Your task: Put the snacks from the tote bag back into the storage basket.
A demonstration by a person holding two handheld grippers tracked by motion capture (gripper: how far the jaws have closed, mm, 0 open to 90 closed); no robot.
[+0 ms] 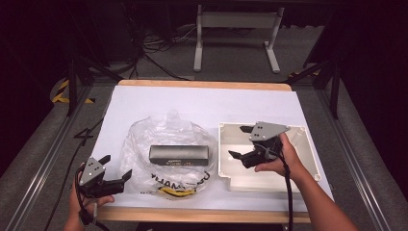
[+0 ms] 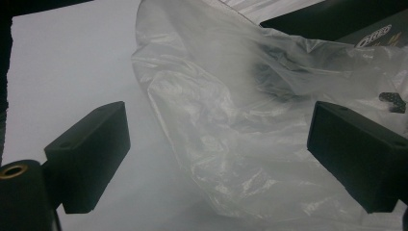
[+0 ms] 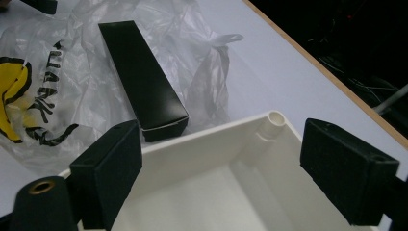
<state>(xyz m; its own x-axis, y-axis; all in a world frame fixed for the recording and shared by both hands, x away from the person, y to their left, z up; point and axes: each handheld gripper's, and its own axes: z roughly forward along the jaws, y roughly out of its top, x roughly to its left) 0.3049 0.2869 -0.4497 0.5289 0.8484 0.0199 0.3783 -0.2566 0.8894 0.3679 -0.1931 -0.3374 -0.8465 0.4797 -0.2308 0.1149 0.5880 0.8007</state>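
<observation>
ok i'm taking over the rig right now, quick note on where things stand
Left gripper: open, empty, at the near left edge of the clear plastic bag.
Right gripper: open, empty, held over the white box, jaws toward the bag.
The long black box lies on the bag, beside the white box's left wall.
Done: nothing gripped yet.
Left: probably grasp the bag or the black box; where it should go can't be told.

Crinkly clear plastic bag (image 1: pixel 166 154) glinting, black box (image 1: pixel 179 155) showing satin card perhaps, white tray (image 1: pixel 231 134) looking smooth moulded plastic
</observation>
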